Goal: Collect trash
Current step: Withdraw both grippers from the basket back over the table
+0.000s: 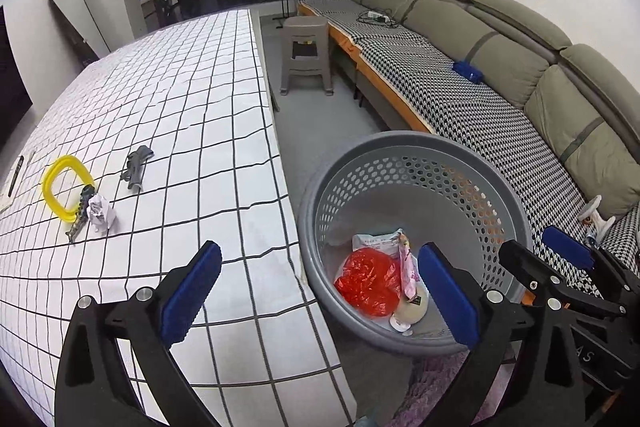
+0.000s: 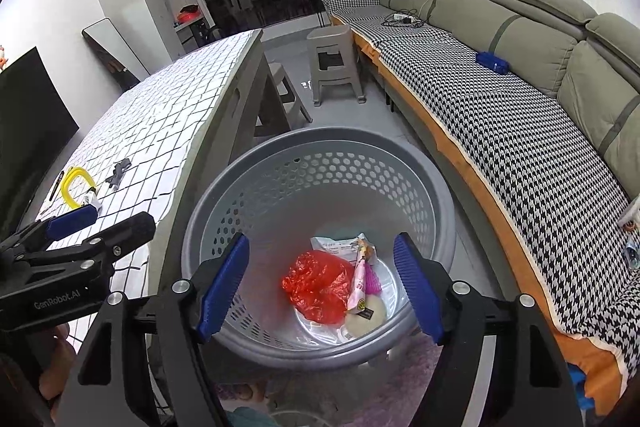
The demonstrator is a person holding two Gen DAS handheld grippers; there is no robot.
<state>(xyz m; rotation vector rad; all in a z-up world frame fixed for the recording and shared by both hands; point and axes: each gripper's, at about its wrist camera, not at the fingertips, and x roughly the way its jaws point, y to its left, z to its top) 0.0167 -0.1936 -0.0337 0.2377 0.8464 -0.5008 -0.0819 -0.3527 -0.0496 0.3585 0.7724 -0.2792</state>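
A grey perforated basket (image 1: 400,141) (image 2: 316,141) stands on the floor between the table and the sofa. In it lie a red plastic bag (image 1: 368,283) (image 2: 316,287), a white packet (image 1: 378,239), a pink wrapper (image 2: 360,279) and a round beige item (image 2: 366,319). My left gripper (image 1: 320,291) (image 2: 100,223) is open and empty, spanning the table's edge and the basket. Above the basket my right gripper (image 2: 320,287) (image 1: 538,253) is open and empty too. A crumpled paper ball (image 1: 100,213) rests on the checked tablecloth (image 1: 180,87), far left.
Beside the paper ball lie a yellow ring (image 1: 66,187), a dark tool (image 1: 80,217), a grey item (image 1: 138,167) and a pen (image 1: 16,175). A sofa (image 2: 520,147) with a houndstooth cover runs along the right. A grey stool (image 1: 306,55) stands behind the basket.
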